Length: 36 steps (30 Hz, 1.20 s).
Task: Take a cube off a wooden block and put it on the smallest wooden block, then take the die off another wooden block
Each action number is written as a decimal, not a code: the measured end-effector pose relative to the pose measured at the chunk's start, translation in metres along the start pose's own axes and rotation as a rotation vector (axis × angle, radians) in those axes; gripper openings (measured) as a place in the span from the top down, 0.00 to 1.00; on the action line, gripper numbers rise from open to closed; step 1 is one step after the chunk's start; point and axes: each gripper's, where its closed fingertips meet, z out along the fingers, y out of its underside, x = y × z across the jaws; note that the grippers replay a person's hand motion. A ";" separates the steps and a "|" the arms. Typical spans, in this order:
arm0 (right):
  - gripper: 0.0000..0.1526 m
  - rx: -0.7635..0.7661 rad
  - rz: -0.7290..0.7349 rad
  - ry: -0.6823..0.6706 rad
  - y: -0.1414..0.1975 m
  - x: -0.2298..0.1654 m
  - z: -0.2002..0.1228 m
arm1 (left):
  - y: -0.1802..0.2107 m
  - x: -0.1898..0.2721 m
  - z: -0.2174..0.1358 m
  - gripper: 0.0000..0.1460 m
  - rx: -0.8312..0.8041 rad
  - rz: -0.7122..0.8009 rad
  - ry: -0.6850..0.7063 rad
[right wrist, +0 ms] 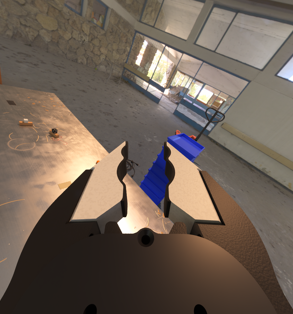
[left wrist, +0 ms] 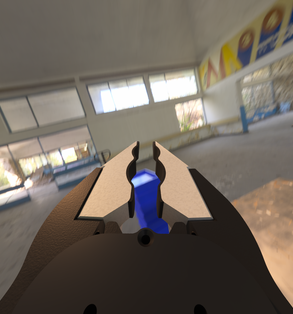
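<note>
Fingers of both grippers (left, right) stand apart, holding nothing.

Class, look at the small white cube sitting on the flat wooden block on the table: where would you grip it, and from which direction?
Grip the small white cube by two opposite upright faces, coming down from above. It stands proud of the flat wooden block, so its sides are free, while a low sideways approach would likely meet the block.

white cube and black die atop blocks
</note>
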 end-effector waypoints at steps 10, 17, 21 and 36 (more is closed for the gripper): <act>0.82 -0.170 -0.083 0.016 0.028 0.003 -0.005 | 0.222 -0.131 -0.038 0.68 -0.862 -0.077 -0.022; 0.82 -0.211 -0.086 -0.026 0.033 -0.015 0.003 | 0.339 -0.131 -0.110 0.72 -1.409 -0.014 0.059; 0.82 -0.201 -0.047 -0.032 0.031 -0.019 0.006 | 0.368 -0.121 -0.144 0.73 -1.700 -0.160 0.045; 0.81 -0.226 -0.051 -0.022 0.038 -0.012 0.001 | 0.403 -0.107 -0.168 0.64 -2.091 -0.322 -0.030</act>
